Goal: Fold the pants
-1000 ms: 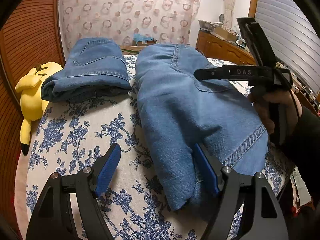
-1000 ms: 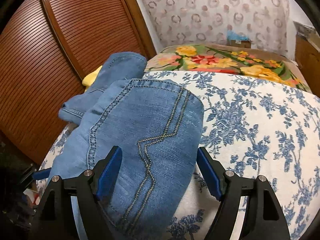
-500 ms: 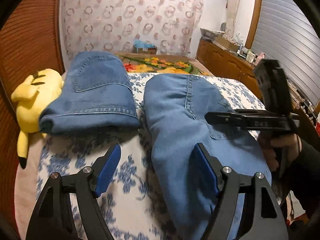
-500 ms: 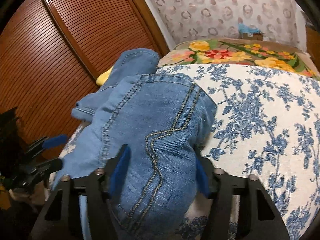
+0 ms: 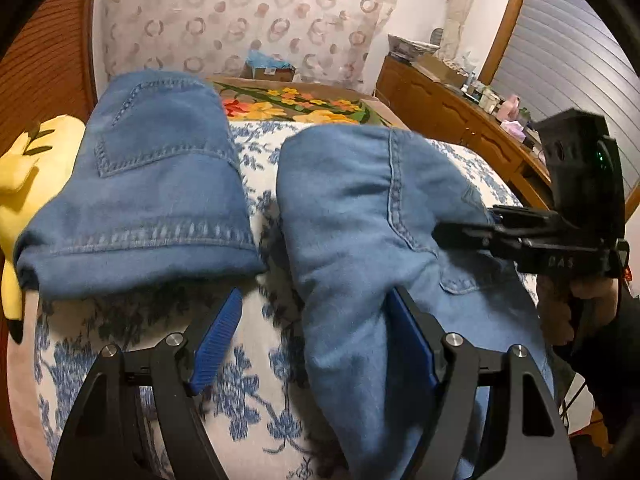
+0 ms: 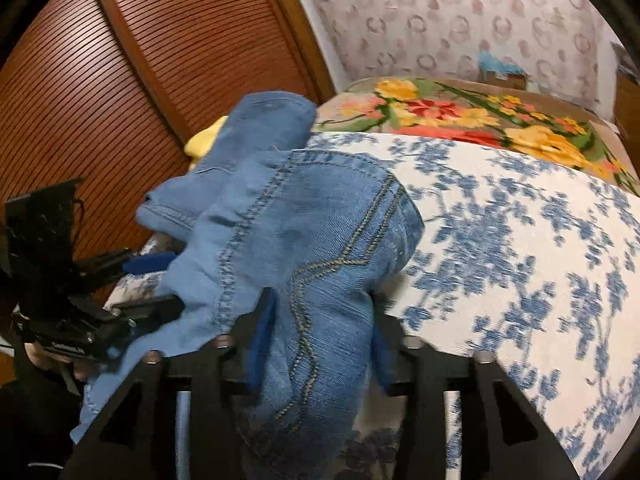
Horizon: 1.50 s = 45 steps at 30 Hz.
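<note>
Light-blue jeans (image 5: pixel 372 216) lie folded lengthwise on the blue-flowered bedspread (image 5: pixel 256 412). My left gripper (image 5: pixel 316 340) is open, its right finger buried under the near edge of the jeans, its left finger over bare bedspread. My right gripper (image 6: pixel 316 340) has closed in on a bunched fold of the same jeans (image 6: pixel 320 248) and grips it. The right gripper also shows in the left wrist view (image 5: pixel 532 236), at the jeans' right side. The left gripper shows in the right wrist view (image 6: pixel 132 284).
A second pair of jeans (image 5: pixel 156 184), folded, lies to the left by a yellow plush toy (image 5: pixel 24 176). A flowered blanket (image 5: pixel 296 104) lies at the far end. A wooden dresser (image 5: pixel 452 120) stands on the right, a slatted wooden door (image 6: pixel 120 80) on the left.
Both grippers moved forward along the jeans. The right gripper's fingers narrowed from wide open onto the denim, which bunched and lifted. The left gripper stayed open.
</note>
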### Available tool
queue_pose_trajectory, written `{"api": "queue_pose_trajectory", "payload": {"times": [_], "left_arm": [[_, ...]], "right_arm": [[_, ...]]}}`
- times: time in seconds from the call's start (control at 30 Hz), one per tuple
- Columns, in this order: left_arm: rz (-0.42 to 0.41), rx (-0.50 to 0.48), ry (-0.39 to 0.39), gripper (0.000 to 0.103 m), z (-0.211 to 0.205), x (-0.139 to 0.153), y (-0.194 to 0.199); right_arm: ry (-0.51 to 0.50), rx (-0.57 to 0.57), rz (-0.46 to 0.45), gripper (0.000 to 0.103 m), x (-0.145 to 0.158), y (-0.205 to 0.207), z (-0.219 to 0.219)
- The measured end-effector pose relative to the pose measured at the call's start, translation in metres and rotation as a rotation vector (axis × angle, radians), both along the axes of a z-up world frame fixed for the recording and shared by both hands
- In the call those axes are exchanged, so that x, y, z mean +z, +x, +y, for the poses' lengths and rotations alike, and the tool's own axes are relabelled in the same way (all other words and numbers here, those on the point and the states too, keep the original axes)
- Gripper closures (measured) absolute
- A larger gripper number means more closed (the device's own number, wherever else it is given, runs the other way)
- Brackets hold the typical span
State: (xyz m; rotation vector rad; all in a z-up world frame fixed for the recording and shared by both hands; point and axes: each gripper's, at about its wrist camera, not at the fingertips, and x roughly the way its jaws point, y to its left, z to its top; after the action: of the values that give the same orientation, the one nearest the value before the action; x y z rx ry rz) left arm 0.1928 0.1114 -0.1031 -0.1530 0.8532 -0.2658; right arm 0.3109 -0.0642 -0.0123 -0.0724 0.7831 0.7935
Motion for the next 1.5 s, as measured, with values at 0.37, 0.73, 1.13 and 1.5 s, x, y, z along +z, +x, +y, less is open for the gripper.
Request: {"api": "queue_pose_trajectory", "payload": {"times": [0.37, 0.73, 1.13, 1.5], "left_arm": [[0.044, -0.079, -0.088, 0.064, -0.009, -0.010, 0.016], [-0.141, -0.005, -0.151, 0.084, 0.015, 0.059, -0.003], [-0.371, 0.228, -0.068, 0.084, 0.117, 0.155, -0.021], [-0.248, 0.368, 0.046, 0.082, 0.183, 0.118, 0.035]], "right_arm": [[0.104, 0.076, 0.121, 0.067, -0.020, 0.017, 0.005], [0.150, 0.238, -0.098, 0.082, 0.081, -0.010, 0.036], [0.216, 0.423, -0.219, 0.082, 0.170, 0.005, 0.139], [0.383, 0.358, 0.005, 0.080, 0.070, 0.134, 0.222]]}}
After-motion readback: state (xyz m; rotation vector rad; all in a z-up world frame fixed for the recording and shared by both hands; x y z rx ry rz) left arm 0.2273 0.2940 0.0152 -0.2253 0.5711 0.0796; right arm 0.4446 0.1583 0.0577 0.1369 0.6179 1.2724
